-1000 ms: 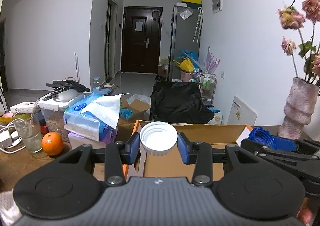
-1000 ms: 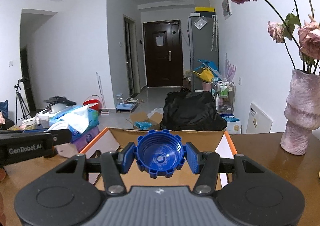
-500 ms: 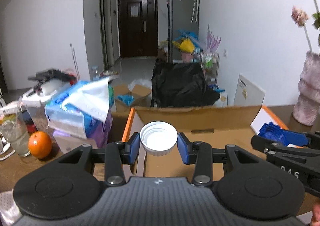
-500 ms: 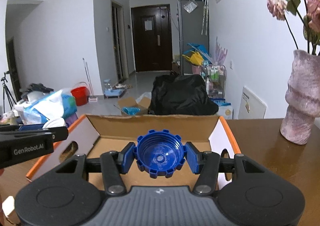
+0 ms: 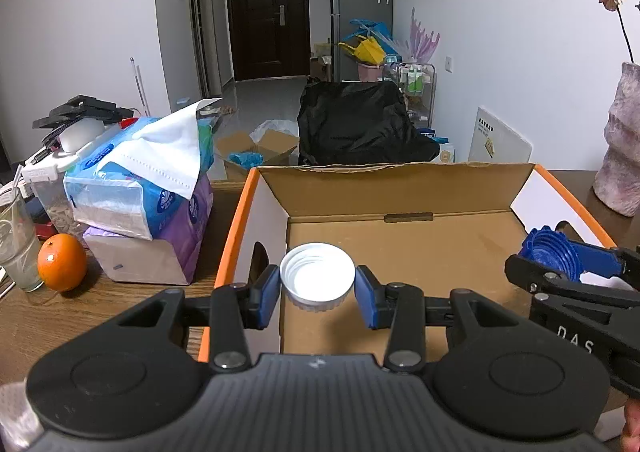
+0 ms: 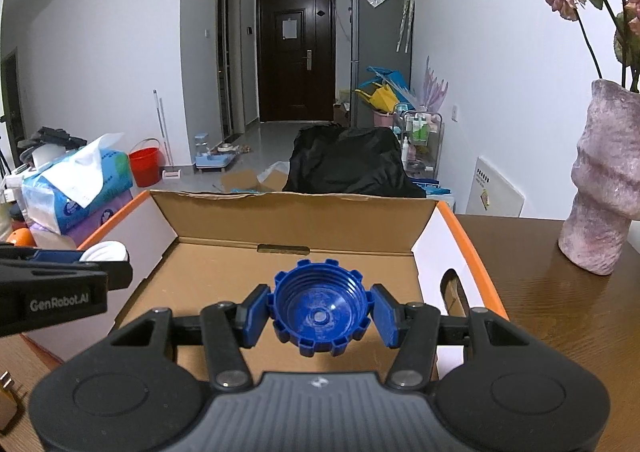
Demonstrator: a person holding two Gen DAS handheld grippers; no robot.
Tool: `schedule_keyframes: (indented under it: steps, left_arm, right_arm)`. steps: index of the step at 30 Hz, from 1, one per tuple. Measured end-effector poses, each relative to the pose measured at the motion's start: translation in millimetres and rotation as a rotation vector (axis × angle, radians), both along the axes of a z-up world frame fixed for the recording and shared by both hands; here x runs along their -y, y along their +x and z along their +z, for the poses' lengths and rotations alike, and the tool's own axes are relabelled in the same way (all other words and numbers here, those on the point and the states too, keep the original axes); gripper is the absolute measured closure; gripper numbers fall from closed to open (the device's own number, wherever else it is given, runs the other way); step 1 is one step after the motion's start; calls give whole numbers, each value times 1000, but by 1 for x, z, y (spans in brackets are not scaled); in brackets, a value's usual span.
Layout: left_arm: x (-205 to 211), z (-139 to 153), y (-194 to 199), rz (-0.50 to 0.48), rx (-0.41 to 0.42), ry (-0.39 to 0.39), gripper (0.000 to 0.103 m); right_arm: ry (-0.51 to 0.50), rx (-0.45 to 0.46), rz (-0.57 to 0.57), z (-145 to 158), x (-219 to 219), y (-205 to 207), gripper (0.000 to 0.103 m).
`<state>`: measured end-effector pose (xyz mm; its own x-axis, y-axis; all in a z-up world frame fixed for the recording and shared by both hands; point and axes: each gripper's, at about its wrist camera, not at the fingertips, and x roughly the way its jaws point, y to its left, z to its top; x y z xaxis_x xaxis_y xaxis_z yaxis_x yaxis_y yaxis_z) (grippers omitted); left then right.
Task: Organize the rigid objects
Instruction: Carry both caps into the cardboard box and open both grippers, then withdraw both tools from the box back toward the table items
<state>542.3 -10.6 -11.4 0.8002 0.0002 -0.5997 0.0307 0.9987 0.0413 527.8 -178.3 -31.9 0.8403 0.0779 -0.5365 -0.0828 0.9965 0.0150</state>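
Lowering: both caps are to be set flat inside the cardboard box [image 5: 404,188].
Left gripper [image 5: 317,294]: clamped on white cap [image 5: 317,278], over the box's left floor.
Right gripper [image 6: 319,312]: clamped on blue cap [image 6: 319,310], above mid-floor.
Release: only once each cap is judged resting.

Each hand-held gripper, left [image 5: 317,300] and right [image 6: 319,314], has a ribbed grey body, black linkage arms with silver screws, blue pads; white "GenRobot.AI" lettering marks the left's side

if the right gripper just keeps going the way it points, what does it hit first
Most likely the bare floor of the cardboard box, just ahead of the blue cap that the right gripper holds. Nothing else shows in that line, though depth is hard to judge here.
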Motion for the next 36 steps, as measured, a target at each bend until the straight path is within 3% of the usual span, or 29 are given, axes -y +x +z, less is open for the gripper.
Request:
schedule_keyframes:
  steps: [3, 5, 7, 10, 19, 36]
  left_arm:
    - [-1, 0, 0, 1, 0, 0, 52]
    - [-2, 2, -1, 18, 13, 8, 23]
    - [-3, 5, -3, 41, 37, 20, 14]
    - [-7, 7, -5, 74, 58, 17, 0]
    - [-14, 14, -8, 120, 71, 7, 0]
    - [-18, 44, -63, 111, 148, -3, 0]
  right_arm:
    - [-7, -4, -9, 0, 0, 0, 48]
    - [-17, -10, -20, 1, 0, 0, 33]
    - [-19, 1, -36, 2, 0, -2, 12]
    - [-16, 3, -59, 5, 4, -4, 2]
    - [7, 13, -59, 14, 8, -10, 0]
    - [7, 87, -33, 45, 14, -51, 0]
